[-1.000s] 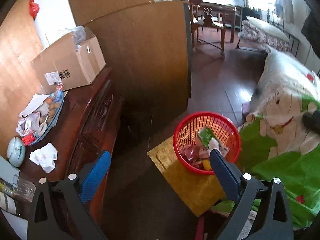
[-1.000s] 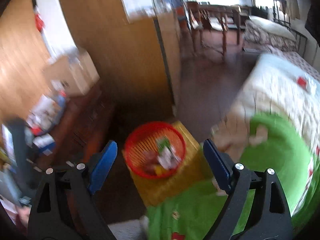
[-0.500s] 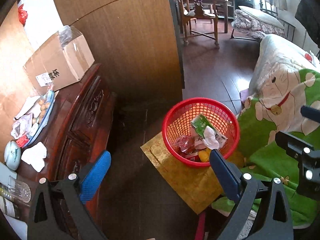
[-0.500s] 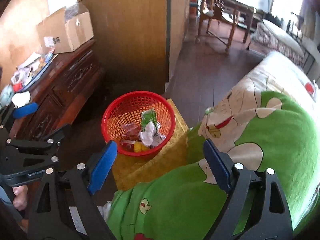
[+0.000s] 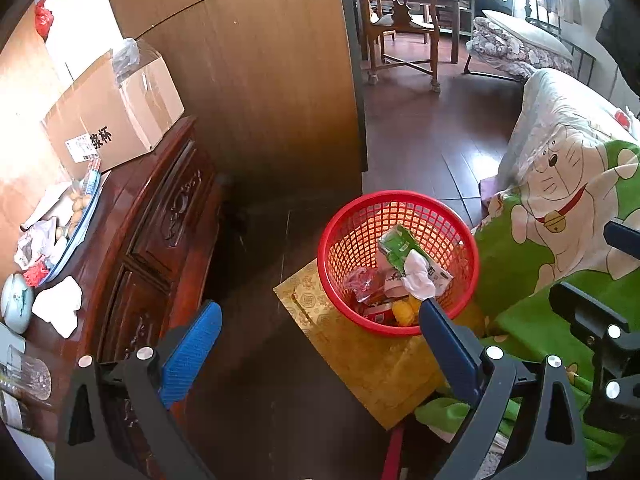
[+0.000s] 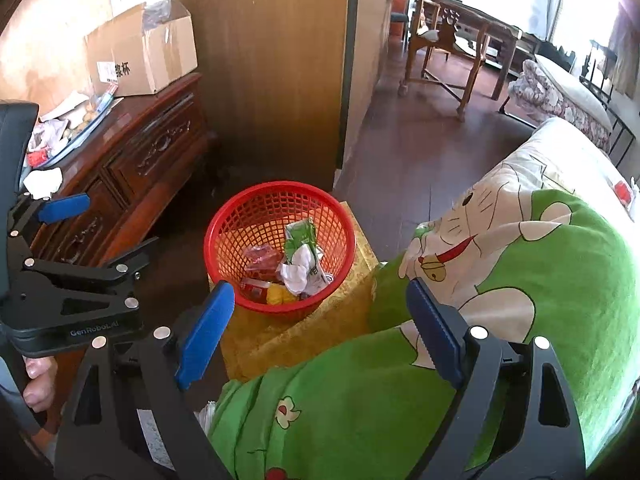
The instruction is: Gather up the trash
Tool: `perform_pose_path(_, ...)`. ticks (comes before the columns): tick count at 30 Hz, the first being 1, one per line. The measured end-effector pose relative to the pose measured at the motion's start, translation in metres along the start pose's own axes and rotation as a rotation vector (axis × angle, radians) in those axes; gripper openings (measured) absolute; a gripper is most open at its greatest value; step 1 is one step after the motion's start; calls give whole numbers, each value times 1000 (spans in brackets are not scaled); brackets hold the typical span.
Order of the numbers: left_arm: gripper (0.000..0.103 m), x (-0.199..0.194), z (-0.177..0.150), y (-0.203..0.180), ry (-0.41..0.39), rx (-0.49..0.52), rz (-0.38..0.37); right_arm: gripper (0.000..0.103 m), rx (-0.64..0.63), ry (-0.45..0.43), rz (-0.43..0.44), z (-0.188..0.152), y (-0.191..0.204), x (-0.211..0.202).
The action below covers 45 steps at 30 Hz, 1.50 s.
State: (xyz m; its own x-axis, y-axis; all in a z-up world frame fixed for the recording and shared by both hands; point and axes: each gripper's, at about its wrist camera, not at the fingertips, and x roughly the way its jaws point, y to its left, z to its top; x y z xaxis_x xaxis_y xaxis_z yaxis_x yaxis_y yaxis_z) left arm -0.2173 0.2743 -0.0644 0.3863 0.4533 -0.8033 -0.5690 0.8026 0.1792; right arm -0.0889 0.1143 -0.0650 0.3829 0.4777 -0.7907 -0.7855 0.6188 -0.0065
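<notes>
While both grippers' ribbed blue fingers (image 5: pixel 192 354) stand wide apart and bare, the left gripper (image 5: pixel 320 352) and right gripper (image 6: pixel 320 332) face a round red mesh basket (image 6: pixel 244 216) of crumpled wrappers (image 6: pixel 298 268) on a gold patterned box (image 5: pixel 376 368) beside the green blanket (image 6: pixel 560 280)

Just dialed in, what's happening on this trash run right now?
A person holds both tools over the room, and neither grips anything. The left tool and right tool are both open and empty. The red basket on the yellow box already holds wrappers and a crumpled tissue. Another crumpled tissue lies uncollected on the wooden cabinet.
</notes>
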Motion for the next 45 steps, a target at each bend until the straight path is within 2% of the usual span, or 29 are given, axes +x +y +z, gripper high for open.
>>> perform_pose_path(24, 97, 5, 0, -4, 21, 9, -24, 85, 0, 2, 0, 0, 0, 0)
perform_pose_path(45, 97, 3, 1, -5, 17, 15, -14, 86, 1, 2, 1, 0, 0, 0)
